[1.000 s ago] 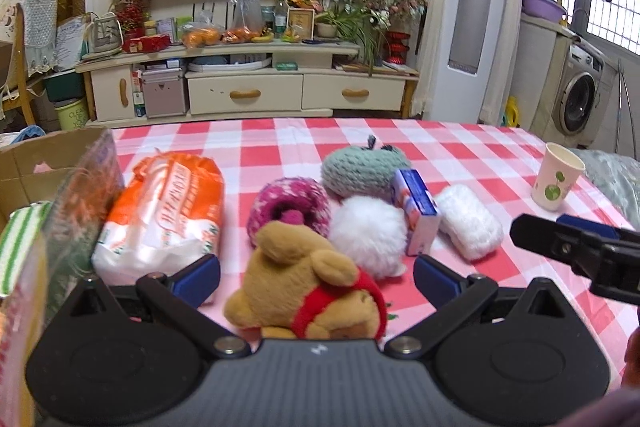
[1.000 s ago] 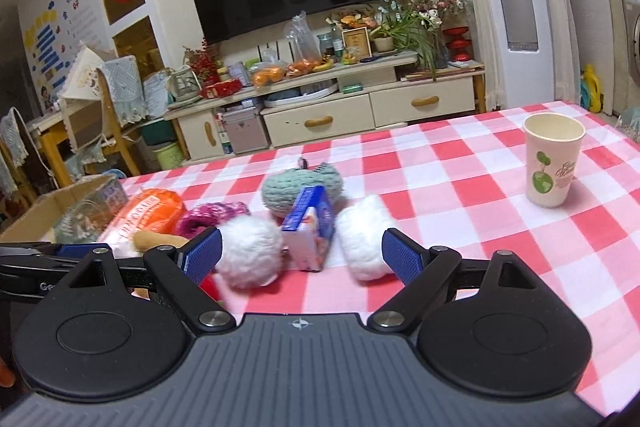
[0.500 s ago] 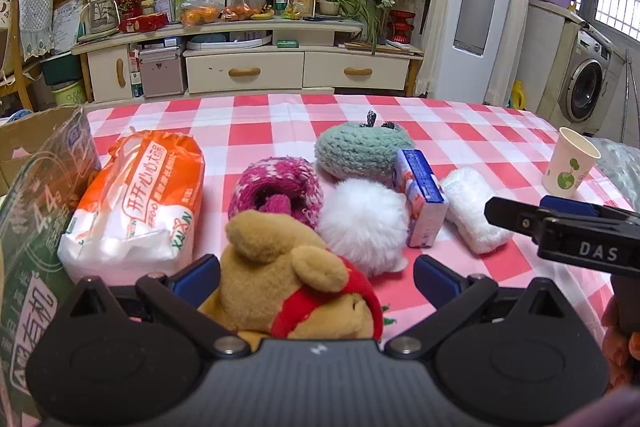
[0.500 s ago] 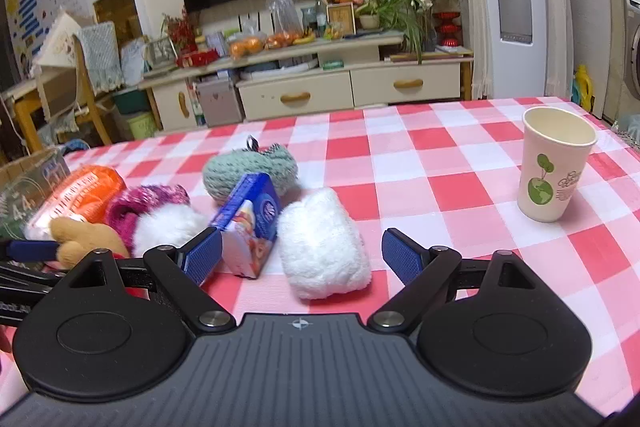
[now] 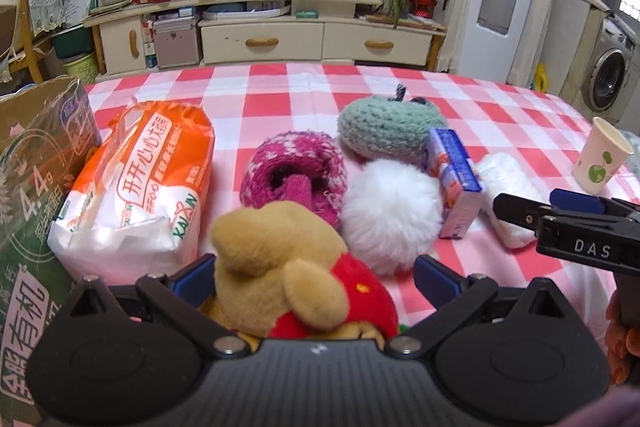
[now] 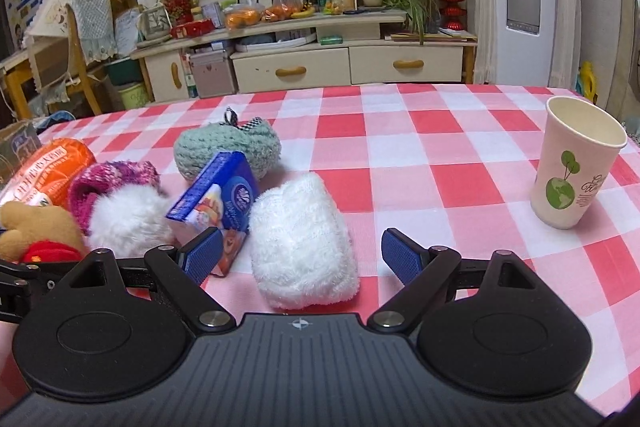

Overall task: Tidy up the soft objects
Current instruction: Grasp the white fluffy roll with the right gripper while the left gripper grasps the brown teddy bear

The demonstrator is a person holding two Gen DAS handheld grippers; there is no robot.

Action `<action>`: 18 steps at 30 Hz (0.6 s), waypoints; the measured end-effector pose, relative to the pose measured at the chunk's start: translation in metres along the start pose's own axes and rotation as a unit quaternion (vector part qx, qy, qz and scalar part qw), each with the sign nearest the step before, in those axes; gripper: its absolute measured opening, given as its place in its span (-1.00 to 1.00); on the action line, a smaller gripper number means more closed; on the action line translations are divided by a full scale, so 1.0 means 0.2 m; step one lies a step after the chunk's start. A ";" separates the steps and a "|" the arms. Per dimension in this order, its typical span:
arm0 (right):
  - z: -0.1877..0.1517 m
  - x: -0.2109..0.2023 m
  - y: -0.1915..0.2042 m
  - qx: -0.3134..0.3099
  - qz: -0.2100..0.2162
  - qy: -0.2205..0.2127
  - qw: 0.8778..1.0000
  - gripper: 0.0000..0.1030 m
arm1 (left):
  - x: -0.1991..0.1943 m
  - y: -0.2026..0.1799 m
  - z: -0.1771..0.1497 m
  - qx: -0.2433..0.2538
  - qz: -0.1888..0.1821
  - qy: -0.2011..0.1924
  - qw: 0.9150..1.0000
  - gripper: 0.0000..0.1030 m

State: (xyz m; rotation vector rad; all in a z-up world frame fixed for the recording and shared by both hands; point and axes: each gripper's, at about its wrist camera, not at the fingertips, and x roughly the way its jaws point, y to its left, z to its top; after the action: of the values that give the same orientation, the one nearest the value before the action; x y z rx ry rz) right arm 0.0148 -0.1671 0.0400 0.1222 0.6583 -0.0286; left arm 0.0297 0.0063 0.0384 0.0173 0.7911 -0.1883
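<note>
My left gripper (image 5: 314, 277) is open, its fingers on either side of a tan bear plush with a red shirt (image 5: 288, 275); contact is not clear. Behind it lie a white pompom (image 5: 390, 215), a pink knitted piece (image 5: 296, 173) and a green knitted apple (image 5: 390, 129). My right gripper (image 6: 300, 255) is open, with a white fluffy towel roll (image 6: 302, 243) between its fingers; it also shows in the left wrist view (image 5: 506, 183). A blue carton (image 6: 218, 203) leans beside the towel.
An orange and white tissue pack (image 5: 138, 183) lies at the left. A green printed cardboard box (image 5: 30, 211) stands at the far left edge. A paper cup (image 6: 574, 173) stands at the right on the red checked tablecloth (image 6: 420, 163).
Both grippers have moved forward and lower. The bear now sits deeper between my left fingers, and the towel roll has come between my right fingers. Both stay open.
</note>
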 end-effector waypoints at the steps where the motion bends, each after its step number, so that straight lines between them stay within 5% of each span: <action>1: 0.00 0.00 0.00 -0.002 -0.001 0.001 1.000 0.99 | 0.01 0.00 0.00 -0.003 0.000 0.003 1.000 0.98; 5: 0.00 0.03 -0.01 -0.007 -0.002 0.008 1.000 0.73 | 0.02 -0.01 0.02 0.001 0.001 0.010 1.000 0.92; 9: -0.01 0.06 -0.03 -0.005 0.001 0.017 1.000 0.45 | 0.03 -0.01 0.02 0.003 0.007 0.016 1.000 0.66; 12: -0.02 0.07 -0.03 -0.014 0.001 0.023 1.000 0.33 | 0.04 -0.01 0.02 0.003 0.005 0.023 1.000 0.43; 18: -0.03 0.07 -0.02 -0.027 -0.001 0.023 0.999 0.19 | 0.03 0.00 0.02 -0.002 -0.001 0.030 1.000 0.36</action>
State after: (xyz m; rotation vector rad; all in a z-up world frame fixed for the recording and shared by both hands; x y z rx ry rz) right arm 0.0226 -0.1697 0.0267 0.0701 0.7055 -0.0090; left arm 0.0372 0.0043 0.0366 0.0181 0.8516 -0.1883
